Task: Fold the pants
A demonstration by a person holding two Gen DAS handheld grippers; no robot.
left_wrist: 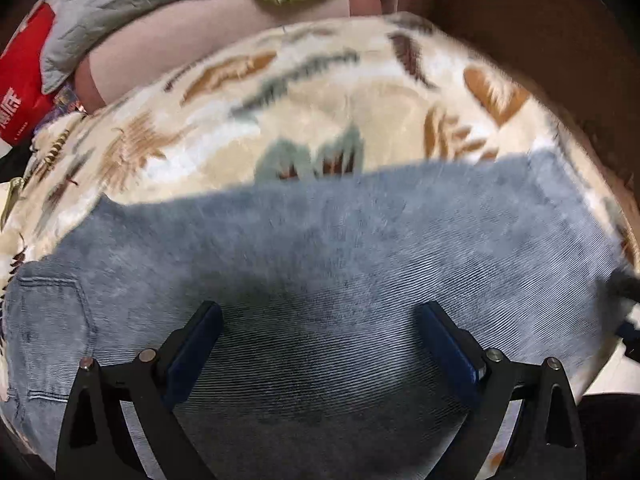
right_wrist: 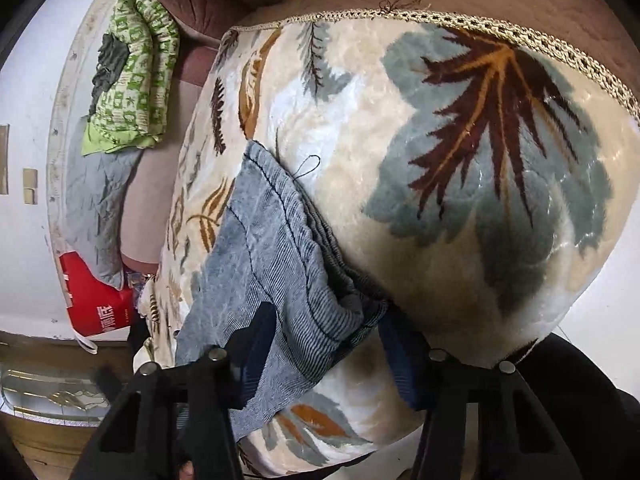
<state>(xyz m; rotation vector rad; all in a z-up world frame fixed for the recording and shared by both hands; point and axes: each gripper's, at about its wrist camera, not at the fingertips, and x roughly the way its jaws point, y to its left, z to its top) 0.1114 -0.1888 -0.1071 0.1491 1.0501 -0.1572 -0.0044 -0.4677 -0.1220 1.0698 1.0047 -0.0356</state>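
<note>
Both jaws stand spread: the left gripper (left_wrist: 320,344) hangs wide over the pants (left_wrist: 320,264), which lie flat across the lower half of that view on the leaf-patterned blanket (left_wrist: 312,92), while the right gripper (right_wrist: 326,344) straddles a bunched hem at bottom centre without clearly pinching it. To fold well, I judge each should catch every layer before lifting, keeping the edge level. Blur smears the left view, and the pants' far end is cut off.
</note>
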